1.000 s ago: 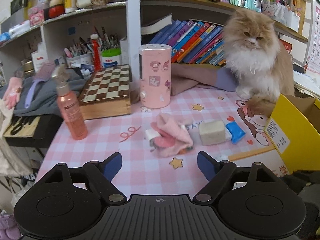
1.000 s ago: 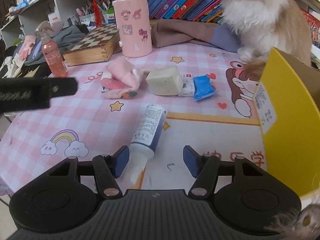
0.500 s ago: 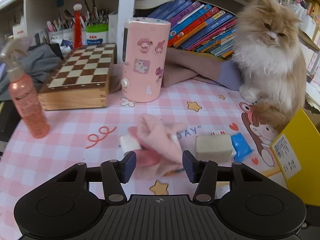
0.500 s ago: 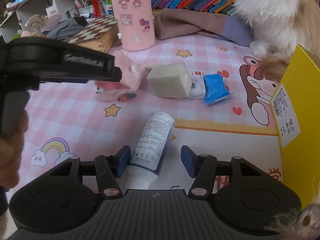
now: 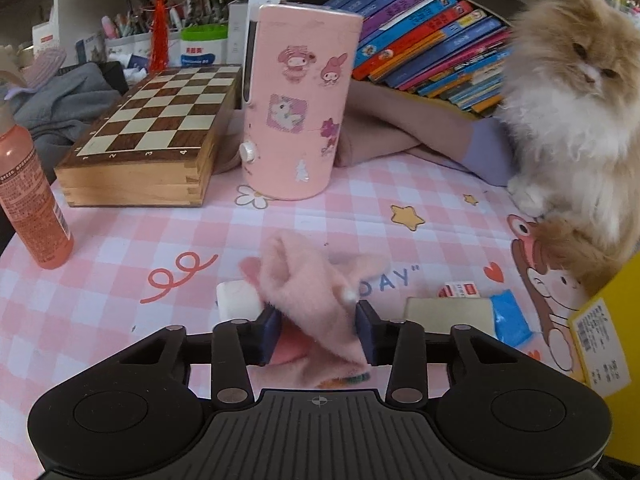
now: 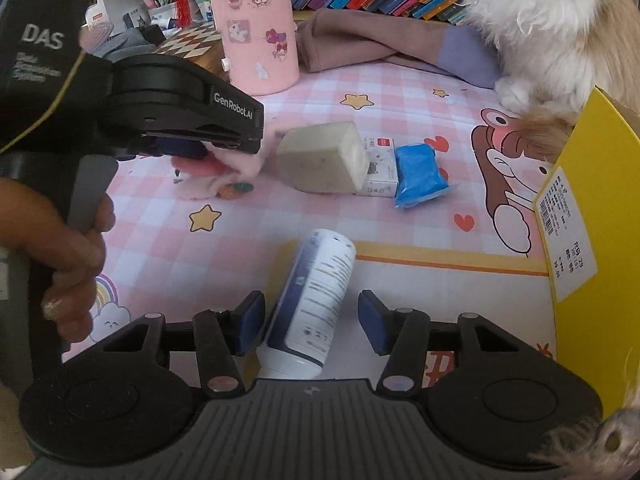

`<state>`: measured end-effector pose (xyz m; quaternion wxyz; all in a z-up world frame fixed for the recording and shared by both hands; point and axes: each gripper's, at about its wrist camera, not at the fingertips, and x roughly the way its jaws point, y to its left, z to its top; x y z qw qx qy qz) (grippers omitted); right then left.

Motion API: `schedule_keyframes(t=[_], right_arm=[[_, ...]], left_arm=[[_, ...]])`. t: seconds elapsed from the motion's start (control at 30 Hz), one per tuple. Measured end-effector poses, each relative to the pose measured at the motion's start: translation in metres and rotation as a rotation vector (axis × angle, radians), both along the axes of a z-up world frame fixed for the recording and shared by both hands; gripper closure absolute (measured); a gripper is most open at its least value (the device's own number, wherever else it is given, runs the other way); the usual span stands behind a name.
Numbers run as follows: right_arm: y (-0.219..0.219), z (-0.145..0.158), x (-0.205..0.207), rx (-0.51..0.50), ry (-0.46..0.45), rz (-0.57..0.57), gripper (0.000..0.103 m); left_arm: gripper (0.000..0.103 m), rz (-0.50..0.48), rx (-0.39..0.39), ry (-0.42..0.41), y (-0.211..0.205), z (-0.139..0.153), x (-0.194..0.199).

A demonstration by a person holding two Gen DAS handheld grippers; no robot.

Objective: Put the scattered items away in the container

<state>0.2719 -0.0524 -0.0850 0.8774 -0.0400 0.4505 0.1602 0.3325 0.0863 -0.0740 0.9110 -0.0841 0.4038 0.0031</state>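
A fluffy pink cloth (image 5: 308,292) lies bunched on the pink checked mat, partly over a small white block (image 5: 236,300). My left gripper (image 5: 318,330) is closing on the cloth, and both blue pads press into it. In the right wrist view a white bottle (image 6: 316,292) lies on its side between the fingers of my right gripper (image 6: 311,322). Those jaws are closing, and a gap shows at the right pad. A beige block (image 6: 320,160), a small white box (image 6: 380,168) and a blue packet (image 6: 418,176) lie together beyond. The yellow box (image 6: 592,240) stands at the right.
A long-haired cat (image 5: 572,120) sits at the back right beside the yellow box. A pink cylinder (image 5: 296,96), a wooden chessboard case (image 5: 152,132) and an orange spray bottle (image 5: 28,200) stand behind and left. A hand (image 6: 76,248) holds the left gripper's handle.
My left gripper moved forward and down onto the pink cloth and its jaws narrowed around it. My right gripper edged over the white bottle, its jaws narrowing a little.
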Motion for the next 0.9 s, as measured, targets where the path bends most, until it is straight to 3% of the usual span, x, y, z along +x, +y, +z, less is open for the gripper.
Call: schedule_keyframes(t=[0.23, 0.3, 0.37, 0.9], right_arm=[[0.001, 0.0, 0.0, -0.024, -0.009, -0.014, 0.065], [-0.001, 0.001, 0.0, -0.023, -0.007, -0.019, 0.067], [-0.001, 0.001, 0.0, -0.026, -0.005, -0.02, 0.072], [-0.015, 0.026, -0.026, 0.018, -0.031, -0.011, 0.073]], left_arm=[[0.09, -0.019, 0.033, 0.008, -0.005, -0.001, -0.001], [0.092, -0.032, 0.047, 0.0, -0.006, 0.001, -0.004], [0.093, -0.046, 0.065, -0.014, -0.007, 0.003, -0.008], [0.094, -0.108, 0.127, -0.106, -0.007, 0.038, -0.069]])
